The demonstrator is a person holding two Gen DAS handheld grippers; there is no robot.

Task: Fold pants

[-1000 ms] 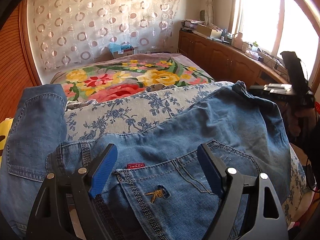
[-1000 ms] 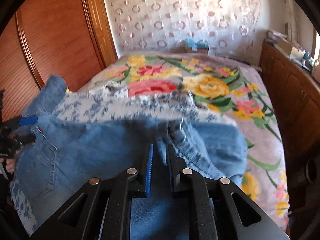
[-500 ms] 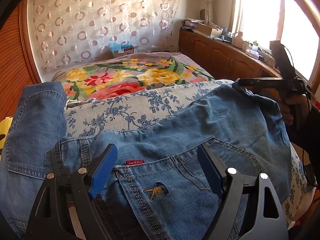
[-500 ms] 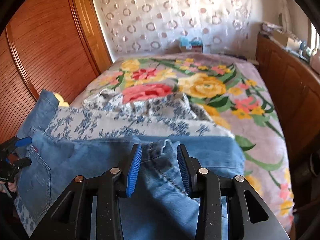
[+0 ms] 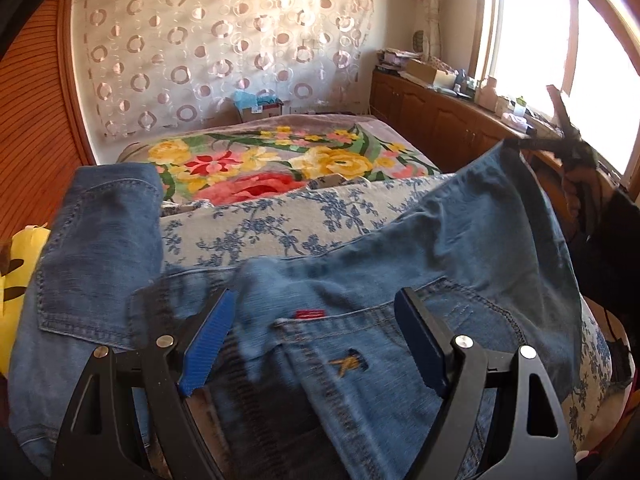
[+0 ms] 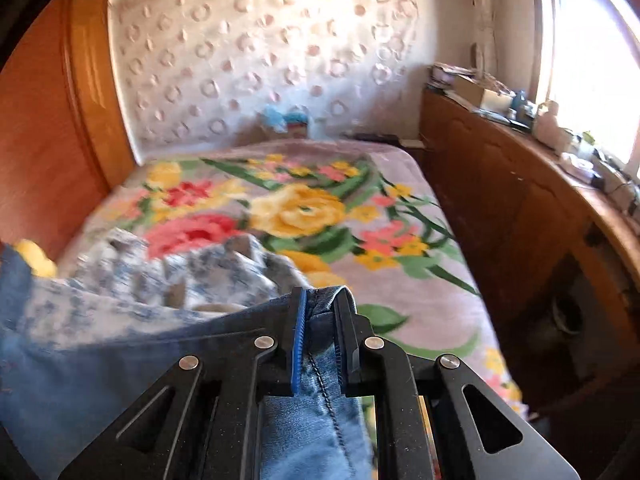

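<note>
Blue jeans (image 5: 460, 248) lie back-side up across a blue-flowered cloth (image 5: 280, 220) on the bed. My left gripper (image 5: 316, 320) is open and hovers over the waistband and back pocket, its blue pads wide apart. In the right wrist view my right gripper (image 6: 320, 312) has its jaws closing on a folded edge of the jeans (image 6: 100, 360), and the pads press on the denim. In the left wrist view that right gripper (image 5: 520, 145) holds the jeans' far right corner lifted off the bed, with a hand behind it.
A flower-patterned blanket (image 5: 280, 160) covers the bed beyond the jeans. Wooden cabinets (image 5: 440, 124) with clutter on top run along the right under the window. Wooden wardrobe doors (image 5: 32, 120) stand at the left. A yellow thing (image 5: 20, 272) lies beside the jeans.
The right gripper opened, then closed again on the jeans' edge and moved up and rightwards with it. The left gripper has stayed open and still.
</note>
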